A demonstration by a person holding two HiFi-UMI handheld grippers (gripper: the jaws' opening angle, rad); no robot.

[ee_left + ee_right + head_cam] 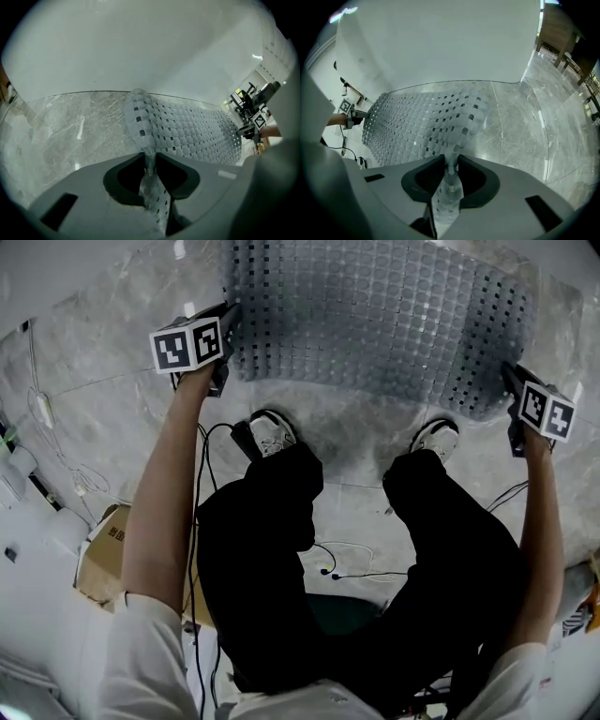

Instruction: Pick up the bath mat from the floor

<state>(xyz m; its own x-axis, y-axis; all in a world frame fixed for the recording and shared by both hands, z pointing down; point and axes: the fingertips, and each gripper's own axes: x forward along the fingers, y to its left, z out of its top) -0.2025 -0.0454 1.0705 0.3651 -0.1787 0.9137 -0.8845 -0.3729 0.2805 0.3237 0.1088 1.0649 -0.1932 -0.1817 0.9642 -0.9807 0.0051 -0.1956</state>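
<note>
A grey perforated bath mat [375,320] lies on the pale marble floor ahead of the person's feet. My left gripper [225,334] is shut on the mat's near left corner, which rises between the jaws in the left gripper view as the bath mat [183,131]. My right gripper [511,381] is shut on the near right corner, and the bath mat [422,124] lifts toward it in the right gripper view. Each gripper [149,161] [451,164] has the mat's edge pinched between its jaws. The near edge is raised off the floor.
The person's two shoes [270,432] [436,437] stand just behind the mat's near edge. Cables [66,474] trail on the floor at the left, beside a cardboard box [98,549]. A white wall [140,47] runs along the mat's far side.
</note>
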